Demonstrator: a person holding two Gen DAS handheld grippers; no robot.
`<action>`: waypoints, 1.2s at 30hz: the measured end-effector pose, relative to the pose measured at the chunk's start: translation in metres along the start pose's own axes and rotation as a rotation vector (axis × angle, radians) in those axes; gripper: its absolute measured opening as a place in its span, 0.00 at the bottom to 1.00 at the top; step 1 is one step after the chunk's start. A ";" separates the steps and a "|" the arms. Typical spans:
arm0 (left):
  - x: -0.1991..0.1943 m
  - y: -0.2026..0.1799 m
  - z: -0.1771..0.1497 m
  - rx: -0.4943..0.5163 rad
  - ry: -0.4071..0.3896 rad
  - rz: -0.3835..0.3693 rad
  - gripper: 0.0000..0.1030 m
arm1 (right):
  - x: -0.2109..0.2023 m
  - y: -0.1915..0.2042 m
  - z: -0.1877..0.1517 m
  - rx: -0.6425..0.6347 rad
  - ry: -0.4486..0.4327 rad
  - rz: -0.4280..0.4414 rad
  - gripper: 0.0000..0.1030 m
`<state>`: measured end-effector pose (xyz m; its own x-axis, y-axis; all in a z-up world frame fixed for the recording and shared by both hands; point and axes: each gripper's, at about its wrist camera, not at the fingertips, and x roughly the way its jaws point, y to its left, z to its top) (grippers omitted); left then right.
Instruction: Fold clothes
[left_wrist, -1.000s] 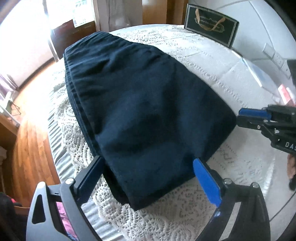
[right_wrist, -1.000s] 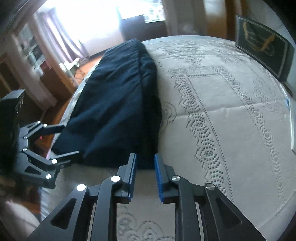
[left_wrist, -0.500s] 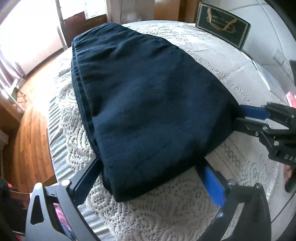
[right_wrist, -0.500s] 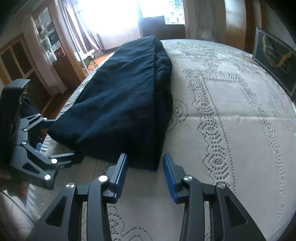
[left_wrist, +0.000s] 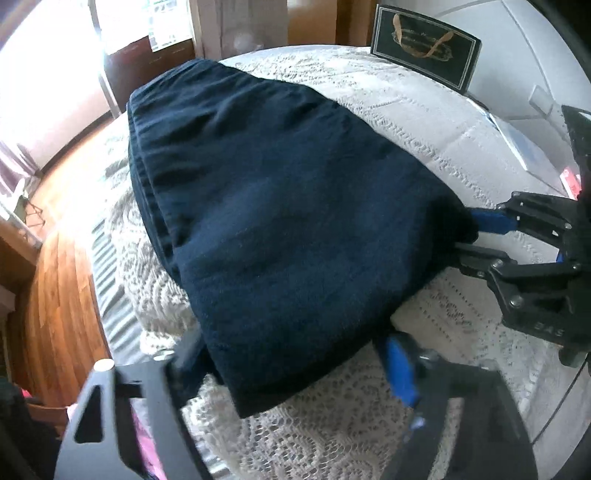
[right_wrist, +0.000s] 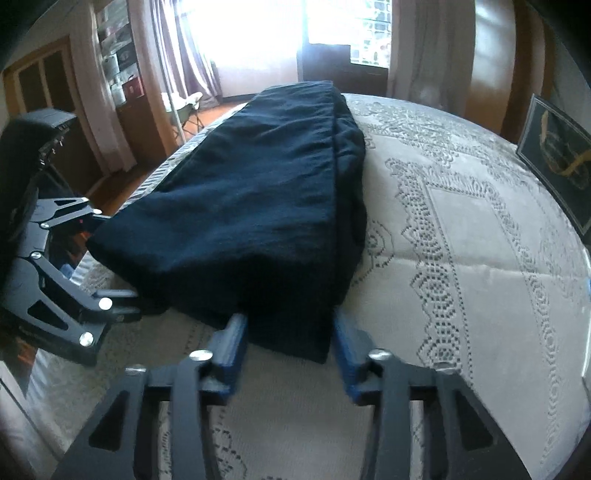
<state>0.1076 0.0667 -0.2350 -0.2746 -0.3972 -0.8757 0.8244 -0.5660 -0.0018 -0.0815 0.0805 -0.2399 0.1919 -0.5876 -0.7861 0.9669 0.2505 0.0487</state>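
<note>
A folded dark blue garment (left_wrist: 280, 206) lies lengthwise along the left side of the lace-covered bed (left_wrist: 424, 122). My left gripper (left_wrist: 288, 350) straddles its near left corner. Its jaws are closing, the cloth lies between them, and the pads are not clearly pressing. In the right wrist view the garment (right_wrist: 251, 206) runs away from me, and my right gripper (right_wrist: 288, 332) has its blue pads against both sides of the near right corner, still closing. Each gripper shows in the other's view: the right gripper (left_wrist: 476, 240) at the cloth's right corner, the left gripper (right_wrist: 110, 258) at its left.
The bed's left edge (left_wrist: 110, 280) drops to a wooden floor (left_wrist: 55, 295) close beside the garment. A dark gift bag (left_wrist: 424, 55) leans at the head of the bed, and papers (left_wrist: 517, 140) lie at the far right. Bare lace cover (right_wrist: 461, 258) stretches to the right of the garment.
Both grippers have pushed forward onto the garment's near corners. The left jaws have narrowed around the cloth. The right jaws spread from nearly shut to take in the corner, and that gripper rolled.
</note>
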 end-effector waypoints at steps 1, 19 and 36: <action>-0.003 0.003 0.002 -0.003 0.001 -0.004 0.55 | -0.002 -0.001 0.001 0.012 -0.002 -0.001 0.24; -0.088 0.056 0.076 0.021 -0.157 -0.055 0.18 | -0.082 -0.004 0.078 0.267 -0.209 0.136 0.12; 0.083 0.256 0.321 -0.194 -0.019 -0.102 0.20 | 0.129 -0.108 0.373 0.310 -0.227 0.191 0.09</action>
<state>0.1374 -0.3428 -0.1533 -0.3690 -0.3594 -0.8571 0.8712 -0.4551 -0.1842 -0.0984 -0.3098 -0.1165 0.3710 -0.7163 -0.5910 0.9087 0.1486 0.3902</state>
